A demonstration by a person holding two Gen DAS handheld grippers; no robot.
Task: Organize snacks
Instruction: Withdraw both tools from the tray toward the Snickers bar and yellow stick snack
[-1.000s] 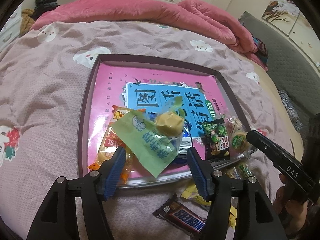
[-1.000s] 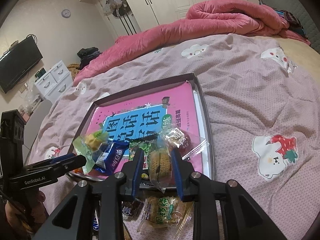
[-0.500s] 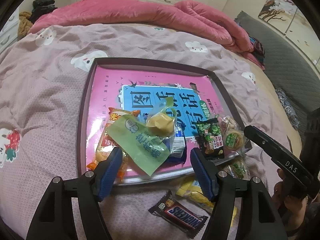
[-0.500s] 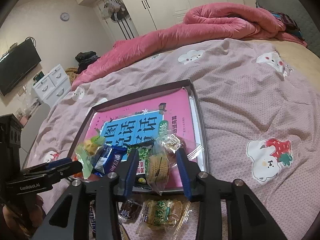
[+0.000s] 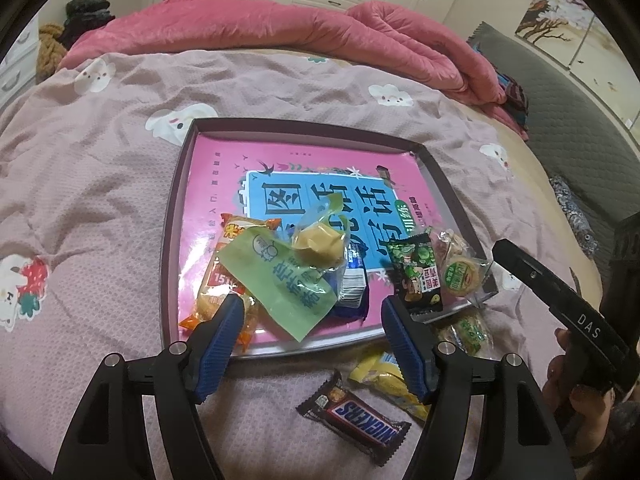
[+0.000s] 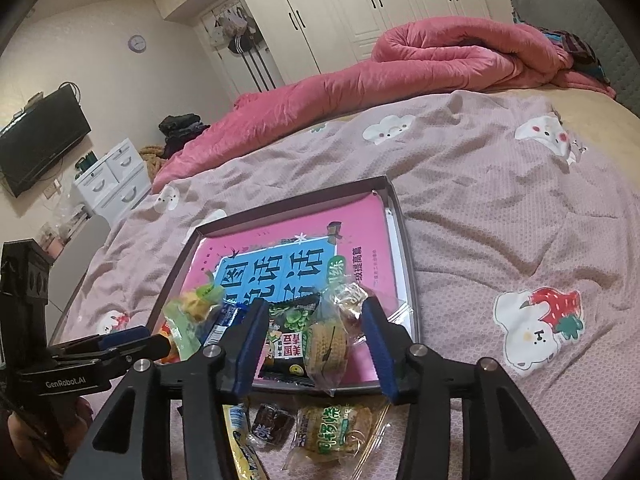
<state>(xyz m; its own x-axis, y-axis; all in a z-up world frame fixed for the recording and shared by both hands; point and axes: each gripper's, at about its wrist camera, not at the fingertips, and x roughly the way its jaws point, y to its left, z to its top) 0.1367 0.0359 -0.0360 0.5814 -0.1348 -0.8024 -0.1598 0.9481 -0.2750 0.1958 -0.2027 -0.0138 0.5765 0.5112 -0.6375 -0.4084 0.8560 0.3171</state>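
A dark tray (image 5: 171, 240) lined with a pink book holds several snacks on the bedspread. My left gripper (image 5: 310, 320) is open at the tray's front rim; a green packet (image 5: 288, 284) lies between and beyond its fingers, untouched. The jaws of my right gripper (image 6: 314, 336) are opening. Between them, free of the pads, a clear-wrapped corn snack (image 6: 326, 344) lies over the tray's front edge beside a black-and-green pea packet (image 6: 288, 340). A Snickers bar (image 5: 360, 420) and a yellow packet (image 5: 388, 380) lie on the bedspread in front of the tray.
A green-labelled cake (image 6: 336, 436) and a small dark candy (image 6: 272, 424) lie on the bedspread near the front rim. A rolled pink quilt (image 5: 360, 32) runs along the far side of the bed. A person's hand holds each gripper at the picture edges.
The right jaws spread apart and let go of the corn snack, which now rests on the tray's front edge. The left jaws widened a little and drew back from the green packet.
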